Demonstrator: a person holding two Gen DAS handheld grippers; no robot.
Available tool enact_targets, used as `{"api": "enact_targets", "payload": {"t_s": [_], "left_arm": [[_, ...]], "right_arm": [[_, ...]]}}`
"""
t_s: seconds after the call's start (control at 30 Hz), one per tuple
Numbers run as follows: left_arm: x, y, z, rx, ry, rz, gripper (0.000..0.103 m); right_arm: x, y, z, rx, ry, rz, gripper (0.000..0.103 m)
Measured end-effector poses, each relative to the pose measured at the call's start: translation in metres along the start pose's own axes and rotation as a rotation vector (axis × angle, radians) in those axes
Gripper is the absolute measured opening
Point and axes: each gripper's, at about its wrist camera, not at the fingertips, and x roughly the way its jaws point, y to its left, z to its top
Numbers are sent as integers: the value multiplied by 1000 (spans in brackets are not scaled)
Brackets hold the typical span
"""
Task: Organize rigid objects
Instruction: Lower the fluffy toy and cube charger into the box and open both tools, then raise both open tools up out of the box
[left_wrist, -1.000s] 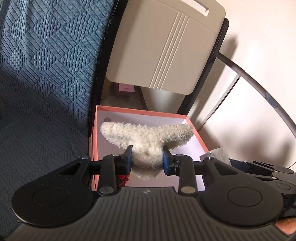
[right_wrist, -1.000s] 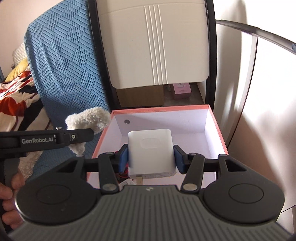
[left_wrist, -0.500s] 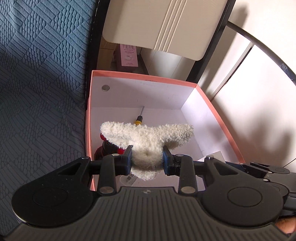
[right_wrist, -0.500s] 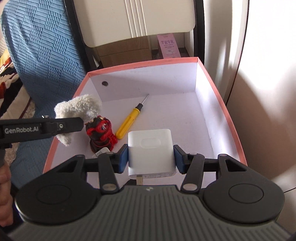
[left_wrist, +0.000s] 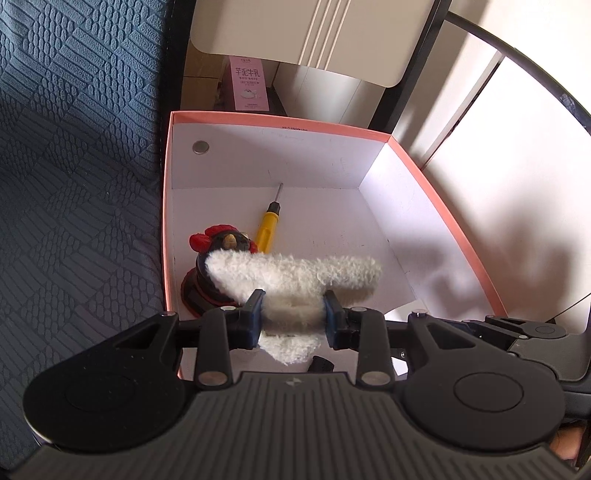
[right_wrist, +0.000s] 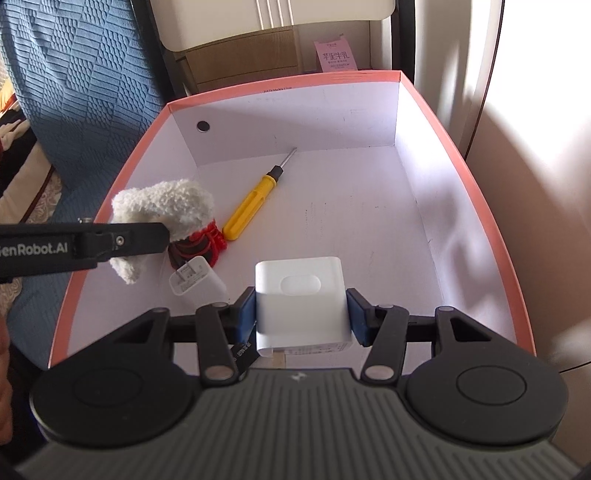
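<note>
My left gripper (left_wrist: 293, 314) is shut on a white fluffy plush piece (left_wrist: 295, 277) and holds it over the near left part of a pink-rimmed white box (left_wrist: 443, 199). The left gripper also shows from the side in the right wrist view (right_wrist: 122, 240), with the plush (right_wrist: 162, 206). My right gripper (right_wrist: 301, 317) is shut on a white cube-shaped charger (right_wrist: 301, 295) above the box's near middle (right_wrist: 461, 158). In the box lie a yellow screwdriver (right_wrist: 251, 203), a red and black rooster figure (left_wrist: 221, 243) and a small white plug adapter (right_wrist: 197, 282).
A blue quilted cover (left_wrist: 74, 166) hangs left of the box. A cream chair seat (left_wrist: 314, 33) with black legs stands behind it, with a pink carton (left_wrist: 247, 83) and a cardboard box (right_wrist: 240, 62) underneath. A pale wall (right_wrist: 535, 110) is on the right.
Both grippers have moved forward and down over the box, still holding their objects. The box interior with the screwdriver, rooster and plug adapter has come into fuller view.
</note>
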Motion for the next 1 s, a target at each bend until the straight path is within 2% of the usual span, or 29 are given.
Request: {"api": "enact_targets", "payload": {"t_s": [0.1, 0.23, 0.43, 0.6, 1.0], "left_arm": [[-6, 1, 0, 7, -10, -7, 37], [-19, -2, 0, 28, -33, -9, 46], [-42, -2, 0, 33, -69, -25, 46], [-71, 2, 2, 21, -115, -35, 46], [-170, 10, 5, 36, -285, -39, 46]], "right_arm": [[3, -1, -1, 12, 23, -4, 55], [4, 5, -4, -5, 48, -16, 55], [-8, 11, -4, 11, 37, -25, 56], [-31, 20, 3, 18, -11, -10, 56], [-111, 56, 15, -4, -179, 38, 56]]}}
